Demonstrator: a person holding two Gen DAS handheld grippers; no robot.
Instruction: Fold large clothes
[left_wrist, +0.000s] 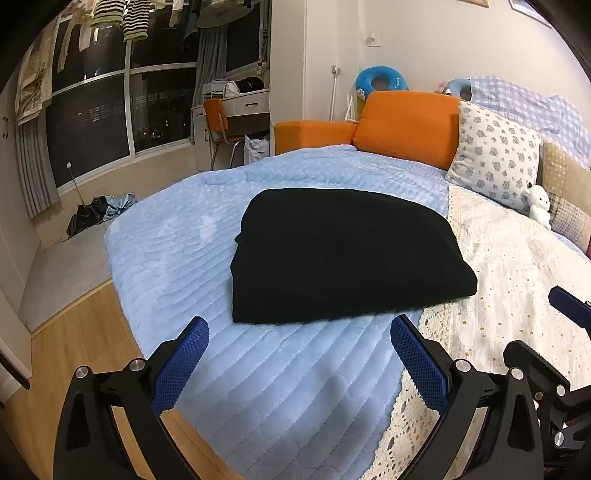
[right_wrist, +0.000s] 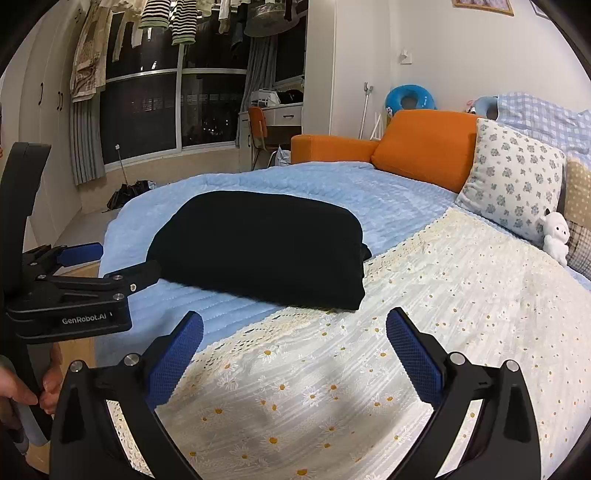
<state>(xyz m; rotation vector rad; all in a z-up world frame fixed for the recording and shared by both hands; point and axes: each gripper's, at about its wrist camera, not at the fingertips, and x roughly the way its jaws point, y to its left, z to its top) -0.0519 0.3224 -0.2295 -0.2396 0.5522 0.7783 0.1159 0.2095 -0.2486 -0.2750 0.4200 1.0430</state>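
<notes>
1. The black garment (left_wrist: 343, 254) is sitting on the bed as a compact, thick rectangle. Most of it is on the light blue quilted blanket (left_wrist: 258, 387), and its near right corner just overlaps the edge of the cream daisy-print lace cover (right_wrist: 424, 314).
2. Edges look pretty square and layered, so I'd say the folding is basically done, or one last half-fold away. Can't tell what kind of garment it is, it's just a dark slab.
3. The left gripper (left_wrist: 299, 363) hovers in front of the garment's near edge with its blue fingers (left_wrist: 181, 365) spread wide, holding nothing.
4. The right gripper (right_wrist: 295, 360) is over the daisy cover, just short of the garment's near corner, fingers also spread wide and empty. A hand (right_wrist: 22, 391) shows at the left edge of the right wrist view, holding the other gripper's handle.
5. Next move, my guess: if another fold is wanted, each gripper pinches a near corner through all the layers and carries it over to the far edge. Otherwise just smooth it and leave it.
</notes>
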